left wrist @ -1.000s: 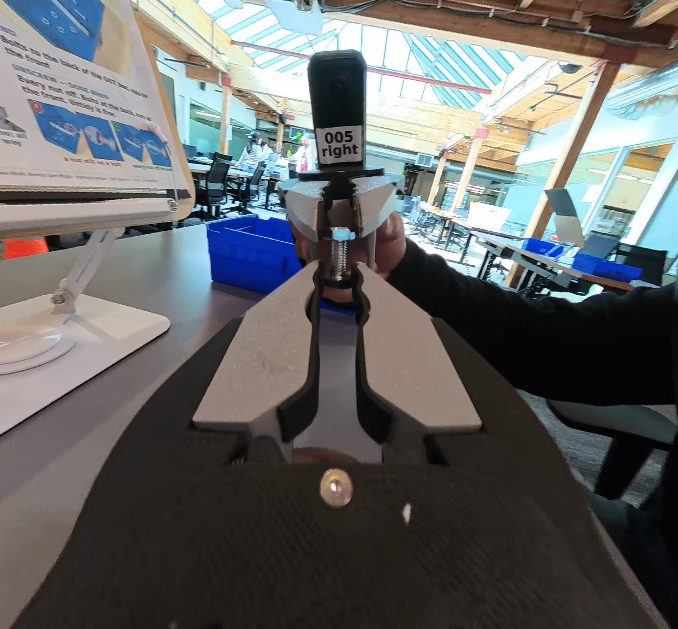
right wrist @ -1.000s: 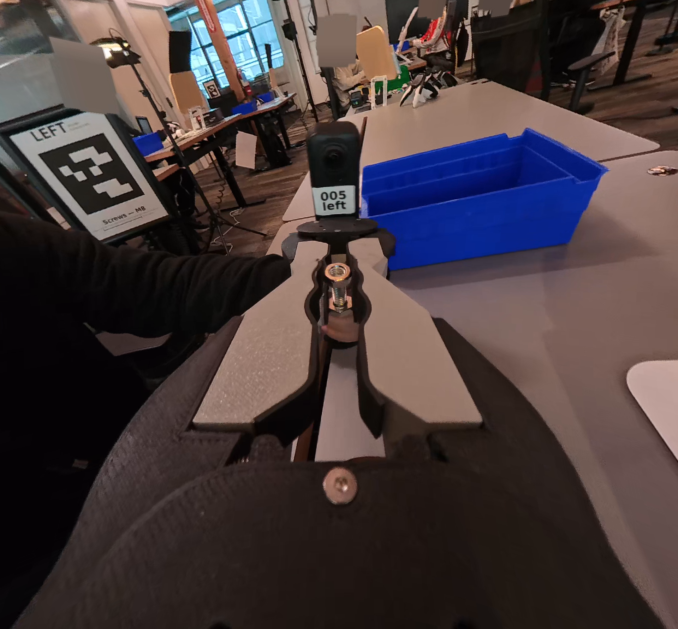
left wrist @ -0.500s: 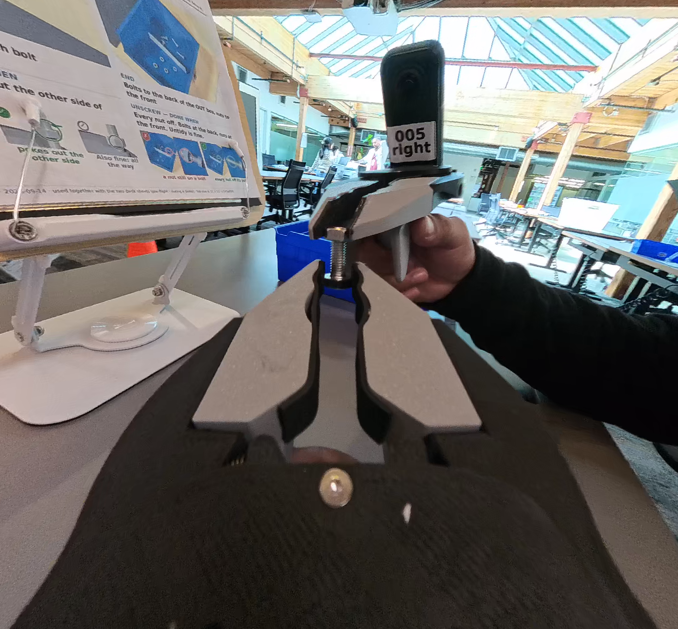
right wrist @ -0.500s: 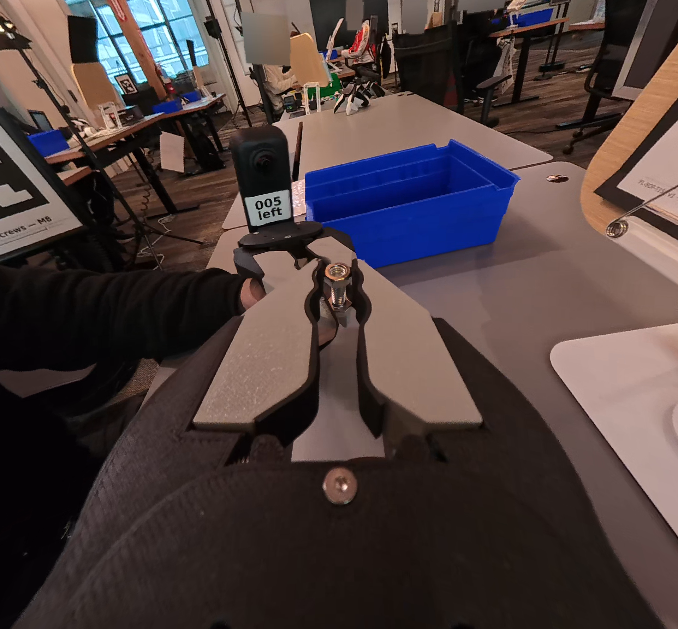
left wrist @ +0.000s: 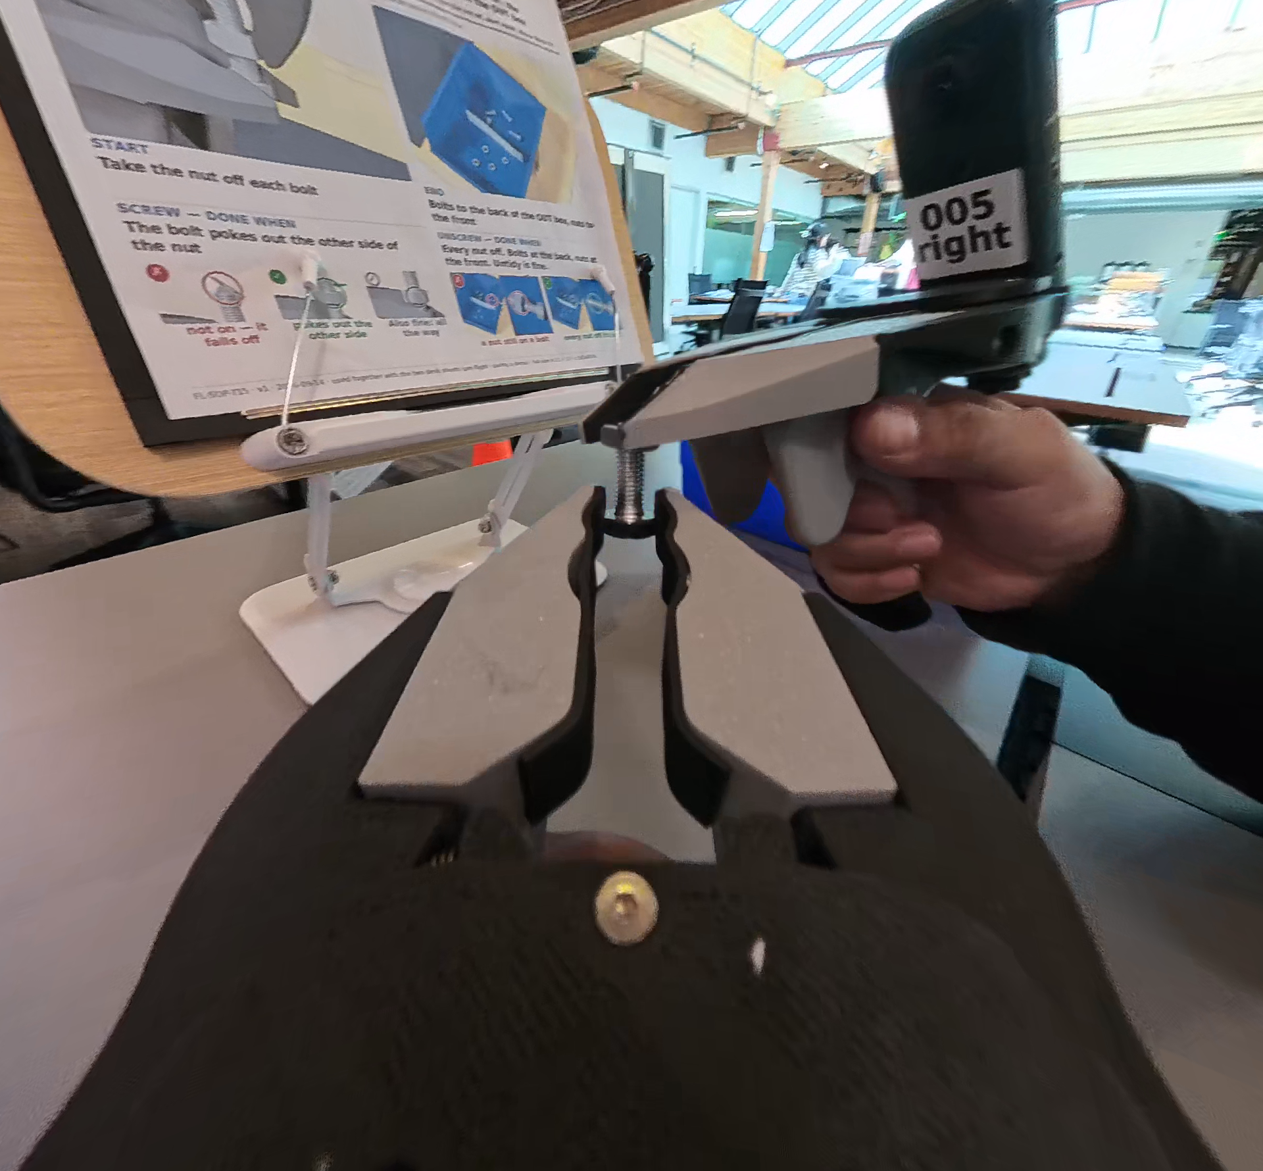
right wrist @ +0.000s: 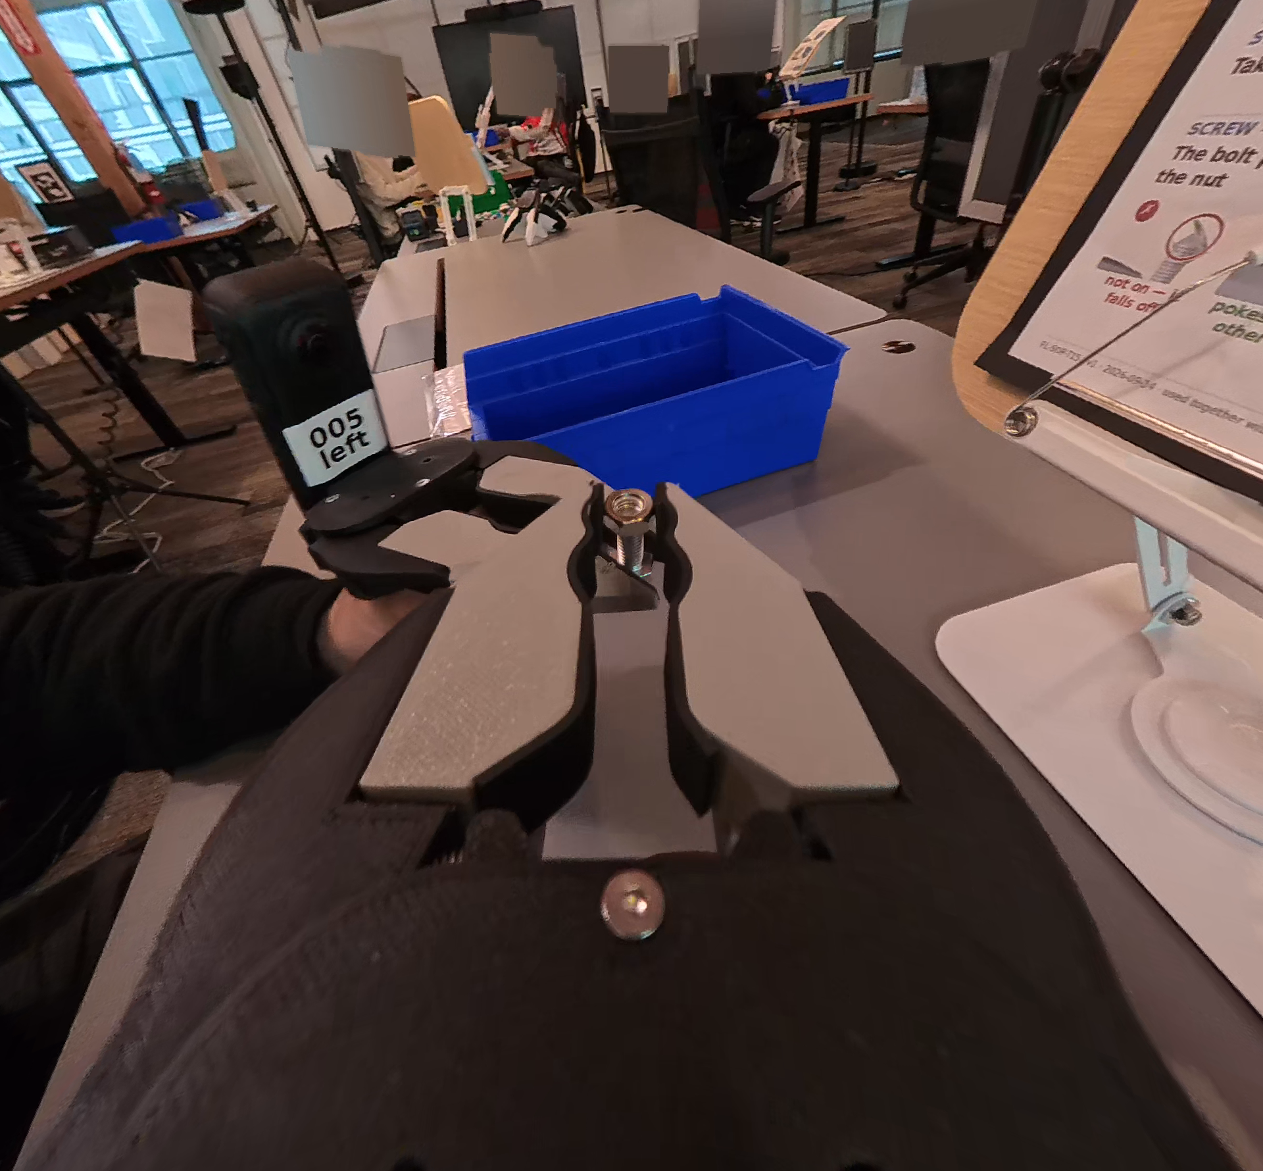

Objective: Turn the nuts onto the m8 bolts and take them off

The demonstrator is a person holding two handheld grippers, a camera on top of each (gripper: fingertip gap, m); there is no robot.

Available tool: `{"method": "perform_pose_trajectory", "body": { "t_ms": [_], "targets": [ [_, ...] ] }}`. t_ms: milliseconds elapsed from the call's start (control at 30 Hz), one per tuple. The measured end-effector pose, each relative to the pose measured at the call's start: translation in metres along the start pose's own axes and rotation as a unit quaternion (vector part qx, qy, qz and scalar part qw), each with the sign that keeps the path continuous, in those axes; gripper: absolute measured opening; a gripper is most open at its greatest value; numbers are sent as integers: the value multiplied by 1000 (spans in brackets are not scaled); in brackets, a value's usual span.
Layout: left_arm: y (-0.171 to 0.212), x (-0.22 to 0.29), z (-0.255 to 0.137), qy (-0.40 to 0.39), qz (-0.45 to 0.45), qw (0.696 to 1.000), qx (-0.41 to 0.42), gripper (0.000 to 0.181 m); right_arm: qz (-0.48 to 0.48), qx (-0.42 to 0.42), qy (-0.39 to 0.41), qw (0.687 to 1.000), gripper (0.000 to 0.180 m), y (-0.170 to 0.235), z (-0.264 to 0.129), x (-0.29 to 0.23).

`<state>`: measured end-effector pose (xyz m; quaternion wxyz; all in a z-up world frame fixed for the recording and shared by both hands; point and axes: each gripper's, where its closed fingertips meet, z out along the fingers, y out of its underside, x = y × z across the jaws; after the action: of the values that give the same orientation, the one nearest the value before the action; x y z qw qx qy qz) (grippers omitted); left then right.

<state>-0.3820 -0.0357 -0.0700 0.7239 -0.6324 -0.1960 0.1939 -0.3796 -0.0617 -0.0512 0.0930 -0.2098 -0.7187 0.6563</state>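
Note:
A steel M8 bolt stands upright over the grey table. My left gripper is shut on its lower end, with the thread rising from the fingertips. My right gripper comes in from the right, side-on, held by a hand, and is closed at the top of the bolt. In the right wrist view, my right gripper is shut on the hex nut, seen from above, with the bolt's thread below it. The left gripper lies under and to the left.
A blue bin stands on the table beyond the grippers. An instruction board on a white stand with a flat base stands at the left of the left wrist view and at the right of the right wrist view. The tips of both grippers are at nearly the same place.
The right gripper has swung around the bolt, from facing the left camera head-on to lying side-on. Both views have turned towards the instruction board. Both grips have held.

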Motion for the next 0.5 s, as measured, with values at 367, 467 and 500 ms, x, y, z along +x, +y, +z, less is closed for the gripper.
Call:
{"method": "perform_pose_trajectory", "body": {
  "t_ms": [367,467,500],
  "targets": [
    [12,-18,-1,-101,44,993,-34,12,25,15,85,996,12,8,11,14],
    [15,-21,-1,-119,49,991,-42,12,26,16,110,993,12,11,13,16],
    [16,-22,-1,-123,49,990,-46,12,24,16,118,993,12,11,13,16]
  ]
}}
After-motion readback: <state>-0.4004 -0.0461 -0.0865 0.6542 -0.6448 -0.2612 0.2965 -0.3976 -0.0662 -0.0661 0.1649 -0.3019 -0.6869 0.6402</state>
